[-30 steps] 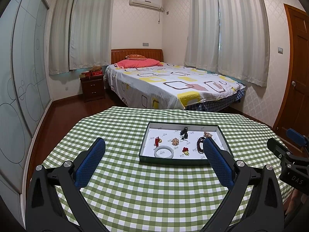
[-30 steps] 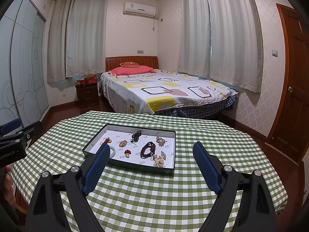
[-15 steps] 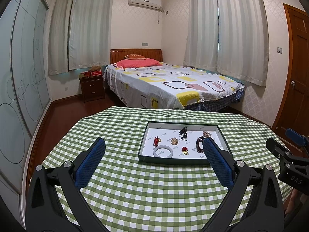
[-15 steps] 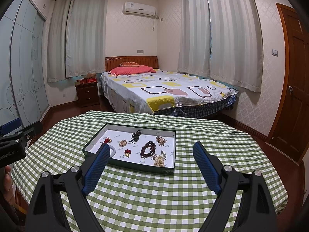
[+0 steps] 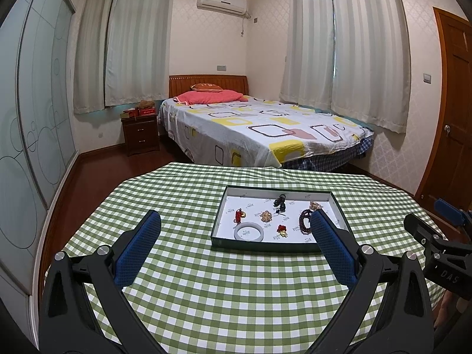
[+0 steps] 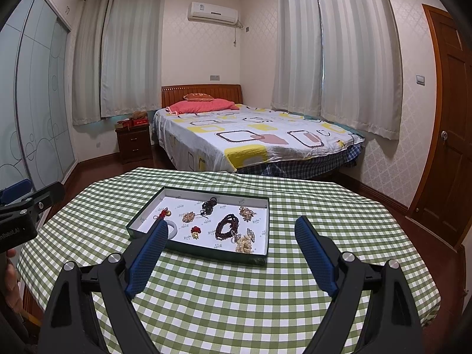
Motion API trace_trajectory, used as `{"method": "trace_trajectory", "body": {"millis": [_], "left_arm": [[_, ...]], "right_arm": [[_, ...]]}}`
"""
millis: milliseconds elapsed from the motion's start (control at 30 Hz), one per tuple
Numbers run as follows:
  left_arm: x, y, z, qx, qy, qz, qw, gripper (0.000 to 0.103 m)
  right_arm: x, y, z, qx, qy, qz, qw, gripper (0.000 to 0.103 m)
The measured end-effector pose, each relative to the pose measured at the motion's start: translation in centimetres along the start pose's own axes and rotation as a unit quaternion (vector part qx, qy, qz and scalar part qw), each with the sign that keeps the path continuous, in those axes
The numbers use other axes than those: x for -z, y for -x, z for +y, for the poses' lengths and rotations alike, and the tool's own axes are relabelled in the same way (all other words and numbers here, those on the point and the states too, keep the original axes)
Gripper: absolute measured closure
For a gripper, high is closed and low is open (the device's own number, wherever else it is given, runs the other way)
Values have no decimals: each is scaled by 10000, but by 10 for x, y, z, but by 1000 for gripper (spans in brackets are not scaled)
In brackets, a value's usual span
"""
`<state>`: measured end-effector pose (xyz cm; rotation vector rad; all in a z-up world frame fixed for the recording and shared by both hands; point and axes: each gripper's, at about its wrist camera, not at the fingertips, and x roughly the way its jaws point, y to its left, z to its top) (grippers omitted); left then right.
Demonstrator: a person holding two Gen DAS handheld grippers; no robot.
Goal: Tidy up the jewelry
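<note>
The left gripper (image 5: 234, 227) is wide open above the checked table (image 5: 206, 295). At twelve o'clock sits a tray (image 5: 277, 243) with a white ring (image 5: 248, 231) and small beads. At three o'clock the right gripper (image 5: 433, 224) peeks in.

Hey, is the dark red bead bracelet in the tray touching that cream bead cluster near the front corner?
Cannot tell. In the right wrist view the dark red bead bracelet runs right up to the cream bead cluster, with no plain gap or contact.

L gripper (image 5: 236, 230) & R gripper (image 6: 231, 236): fingers wide apart, nothing held.
</note>
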<state>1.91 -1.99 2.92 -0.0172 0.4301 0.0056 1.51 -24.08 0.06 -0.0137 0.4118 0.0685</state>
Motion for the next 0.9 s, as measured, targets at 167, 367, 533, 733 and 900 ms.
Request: {"method": "trace_trajectory", "body": {"millis": [167, 367, 533, 733, 900], "left_arm": [[0, -1, 1, -47, 40, 27, 10000, 5], [0, -4, -1, -85, 8, 45, 10000, 5], [4, -7, -2, -196, -72, -53, 9998, 4], [9, -30, 5, -186, -39, 195, 9996, 4], [20, -71, 19, -267, 66, 619, 9977, 4]], "right_arm": [[0, 0, 1, -8, 4, 16, 10000, 18], [2, -2, 1, -15, -6, 46, 10000, 18], [4, -7, 0, -27, -19, 87, 10000, 18], [9, -20, -5, -26, -80, 205, 9998, 18], [16, -45, -20, 100, -137, 287, 9994, 18]]}}
